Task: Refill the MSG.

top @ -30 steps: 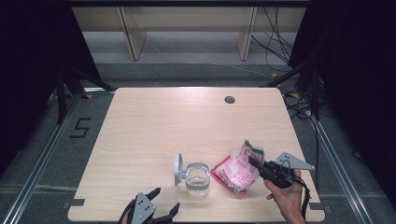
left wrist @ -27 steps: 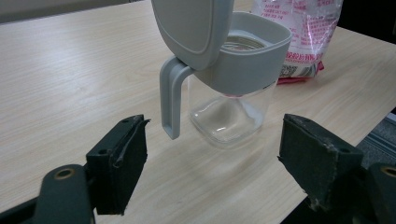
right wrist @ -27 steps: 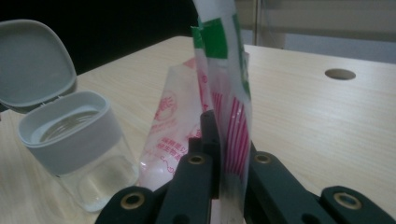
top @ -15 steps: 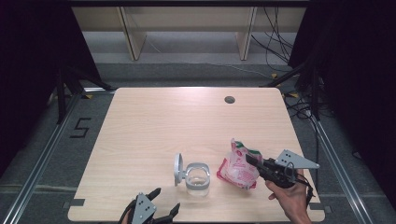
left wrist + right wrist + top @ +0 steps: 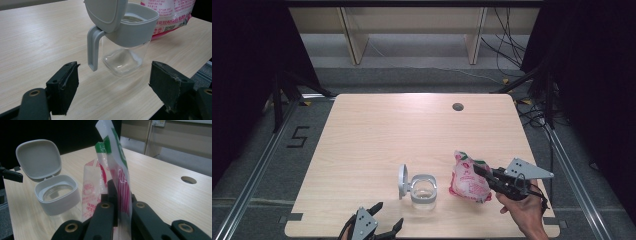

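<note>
A clear glass jar with a grey collar stands near the table's front edge, its hinged grey lid flipped open to the left. My right gripper is shut on the upper part of a pink and white plastic bag, held upright just right of the jar. In the right gripper view the bag rises between the closed jaws, with the jar and lid to the left. My left gripper waits open in front of the jar, nothing between its pads.
The wooden table has a round cable hole at the far right. Its front edge runs close under both grippers. Shelf legs and cables lie on the floor beyond the table.
The right gripper has risen with the bag, which now hangs more upright and nearer the jar. The left gripper and the jar have stayed put.
</note>
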The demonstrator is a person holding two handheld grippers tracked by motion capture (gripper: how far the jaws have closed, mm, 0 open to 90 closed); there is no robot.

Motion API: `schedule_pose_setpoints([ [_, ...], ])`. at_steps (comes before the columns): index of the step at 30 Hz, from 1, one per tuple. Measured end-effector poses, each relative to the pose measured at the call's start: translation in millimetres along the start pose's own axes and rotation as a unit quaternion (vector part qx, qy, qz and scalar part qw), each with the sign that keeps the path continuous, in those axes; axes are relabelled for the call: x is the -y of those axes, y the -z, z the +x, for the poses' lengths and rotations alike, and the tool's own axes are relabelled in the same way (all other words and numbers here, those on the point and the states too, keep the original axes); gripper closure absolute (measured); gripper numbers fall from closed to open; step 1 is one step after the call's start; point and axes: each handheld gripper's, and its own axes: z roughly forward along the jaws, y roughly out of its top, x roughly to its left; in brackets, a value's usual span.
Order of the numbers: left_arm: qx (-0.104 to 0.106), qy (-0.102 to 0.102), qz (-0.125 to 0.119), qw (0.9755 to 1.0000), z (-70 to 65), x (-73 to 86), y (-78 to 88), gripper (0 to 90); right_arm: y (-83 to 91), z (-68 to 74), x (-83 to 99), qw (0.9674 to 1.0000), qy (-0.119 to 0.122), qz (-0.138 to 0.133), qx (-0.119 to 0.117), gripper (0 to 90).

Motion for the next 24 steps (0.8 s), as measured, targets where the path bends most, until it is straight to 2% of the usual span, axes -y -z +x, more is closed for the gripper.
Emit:
schedule_pose_setpoints([
  [1, -0.001, 0.004, -0.002, 1.0000, -0.3, 0.5, -0.6, 22.4, 0.0, 0.0, 0.0, 1.0000, 0.000, 0.000, 0.000, 90.0],
  [2, 0.000, -0.001, 0.000, 1.0000, 0.3, 0.4, -0.2, 22.5, 0.4, 1.9, -0.4, 0.9999, -0.010, 0.001, -0.004, 90.0],
  [3, 0.000, 0.000, 0.003, 1.0000, 0.3, 0.3, 0.2, 22.4, -0.3, 0.3, -1.1, 1.0000, 0.002, -0.004, -0.005, 90.0],
  [4, 0.000, 0.000, 0.004, 1.0000, 0.3, 0.3, 0.4, 22.4, 0.3, 0.9, -1.6, 1.0000, 0.000, -0.001, -0.003, 90.0],
  [5, 0.000, 0.000, 0.003, 1.0000, 0.4, 0.4, 0.4, 22.5, 0.4, 0.9, -2.2, 0.9999, 0.006, -0.009, 0.000, 90.0],
  [6, -0.001, 0.003, 0.001, 1.0000, 0.4, 0.8, 0.2, 22.4, 1.1, 1.6, -3.2, 1.0000, 0.001, 0.001, -0.008, 90.0],
  [8, -0.002, 0.002, 0.003, 1.0000, 0.5, 0.9, 0.6, 22.5, 2.5, 1.4, -5.6, 0.9998, 0.017, 0.000, -0.005, 90.0],
  [10, 0.000, -0.006, 0.006, 1.0000, 0.7, 0.7, 0.6, 22.4, 3.4, 3.1, -7.8, 0.9998, 0.016, 0.005, -0.009, 90.0],
  [11, 0.001, -0.015, 0.010, 0.9998, 0.8, 0.6, 0.2, 22.4, 5.1, 2.6, -10.4, 0.9997, 0.026, 0.001, -0.004, 90.0],
  [13, 0.002, -0.008, 0.009, 0.9999, -0.6, 1.4, -1.2, 22.4, 5.8, 3.3, -11.1, 0.9998, 0.018, 0.004, -0.006, 90.0],
  [14, 0.001, -0.001, 0.009, 1.0000, -1.8, 2.0, -2.1, 22.5, 6.0, 1.7, -13.2, 0.9993, 0.037, -0.011, -0.004, 90.0],
  [15, 0.003, -0.004, 0.015, 0.9999, -2.4, 1.8, -2.3, 22.4, 8.9, 3.6, -16.3, 0.9996, 0.020, -0.001, -0.019, 90.0],
  [18, 0.004, -0.003, 0.013, 0.9999, -3.6, 2.2, -3.7, 22.4, 11.1, 4.9, -20.3, 0.9997, 0.021, -0.005, -0.015, 90.0],
  [19, 0.003, -0.001, 0.015, 0.9999, -5.0, 2.2, -3.7, 22.4, 12.6, 4.4, -22.6, 0.9995, 0.026, 0.004, -0.019, 90.0],
  [20, 0.006, -0.005, 0.016, 0.9998, -5.2, 2.1, -4.3, 22.5, 13.1, 4.6, -25.9, 0.9993, 0.034, -0.001, -0.018, 90.0],
  [21, 0.008, -0.007, 0.014, 0.9998, -5.7, 2.2, -5.3, 22.5, 14.8, 6.2, -28.0, 0.9994, 0.028, 0.007, -0.020, 90.0],
  [23, 0.011, -0.002, 0.012, 0.9999, -7.8, 2.3, -7.1, 22.5, 16.9, 5.4, -32.9, 0.9991, 0.035, 0.003, -0.025, 90.0],
  [24, 0.011, -0.008, 0.011, 0.9998, -8.1, 2.7, -9.0, 22.5, 18.3, 5.6, -34.7, 0.9989, 0.034, 0.007, -0.031, 90.0],
])
